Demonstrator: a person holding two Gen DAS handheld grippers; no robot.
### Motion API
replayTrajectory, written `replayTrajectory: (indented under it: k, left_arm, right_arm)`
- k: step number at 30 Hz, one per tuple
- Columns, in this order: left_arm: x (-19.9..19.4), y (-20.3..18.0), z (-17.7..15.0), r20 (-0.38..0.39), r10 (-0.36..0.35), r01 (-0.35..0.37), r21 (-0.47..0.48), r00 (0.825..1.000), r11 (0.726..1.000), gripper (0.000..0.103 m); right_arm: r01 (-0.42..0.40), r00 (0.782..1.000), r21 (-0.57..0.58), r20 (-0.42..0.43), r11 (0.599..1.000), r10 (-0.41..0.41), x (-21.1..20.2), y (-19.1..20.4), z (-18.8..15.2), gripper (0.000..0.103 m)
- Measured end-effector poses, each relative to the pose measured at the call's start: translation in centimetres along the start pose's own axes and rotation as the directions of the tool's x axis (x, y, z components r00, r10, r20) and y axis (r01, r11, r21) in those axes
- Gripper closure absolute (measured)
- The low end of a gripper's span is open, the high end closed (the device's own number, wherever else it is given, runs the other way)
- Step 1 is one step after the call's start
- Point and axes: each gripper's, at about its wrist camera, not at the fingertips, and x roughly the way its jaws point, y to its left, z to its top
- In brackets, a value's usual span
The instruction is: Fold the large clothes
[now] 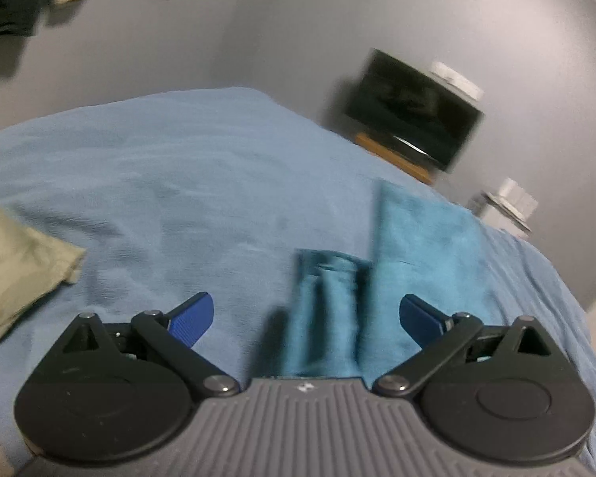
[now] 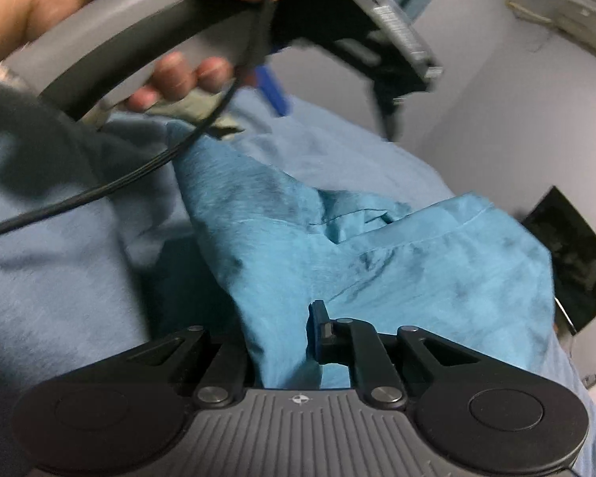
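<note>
Right gripper [image 2: 294, 342] pinching teal garment [image 2: 377, 246], bunched on bed [image 2: 59, 278]. Left gripper [image 1: 306, 318] wide, empty, above garment. Risk: thin pinch, cloth slips free mid-fold; dangling cable [image 2: 139, 171] may snag the fabric.

Left gripper [image 1: 306, 316] low center of its view, jaws spread wide, nothing between. Right gripper [image 2: 282, 338] jaws nearly together, pinching cloth. Hand [image 2: 111, 12] upper left of the right view.

No readable text, label, brand or number on anything in either view.
</note>
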Motion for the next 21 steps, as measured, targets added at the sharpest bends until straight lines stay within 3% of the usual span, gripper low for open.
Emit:
replayTrajectory:
  k: [2,4,6,11,17,21]
  left_arm:
    - [0.3,-0.8,-0.3,-0.038,-0.078,0.078,0.015,0.996,0.997,0.013]
    - [1.1,-1.4,-0.6,-0.08,-0.137,0.139,0.02,0.987,0.99,0.03]
    - [2.6,-1.7,-1.1,-0.146,-0.185,0.189,0.017,0.972,0.982,0.037]
    - [5.6,-2.3,-2.2,-0.217,-0.173,0.197,0.091,0.961,0.976,0.037]
    - [7.5,-2.2,-2.9,-0.244,-0.188,0.216,0.094,0.951,0.972,0.037]
    - [7.3,-1.8,-2.5,-0.229,-0.219,0.247,0.1,0.948,0.964,0.037]
  right_arm:
    - [-0.046,0.999,0.046,0.015,0.998,0.046,-0.9,-0.5,-0.7,0.08]
    - [-0.112,0.993,0.131,0.04,0.985,0.108,-1.4,-2.3,-0.9,0.07]
    - [-0.185,0.982,0.245,0.082,0.952,0.17,-1.9,-3.5,-1.0,0.064]
    - [-0.254,0.967,0.37,0.123,0.894,0.224,-3.3,-4.7,-2.3,0.061]
    - [-0.247,0.968,0.349,0.117,0.904,0.22,-5.8,-3.9,-2.5,0.056]
    - [-0.252,0.967,0.372,0.134,0.893,0.217,-9.0,-5.6,-3.7,0.055]
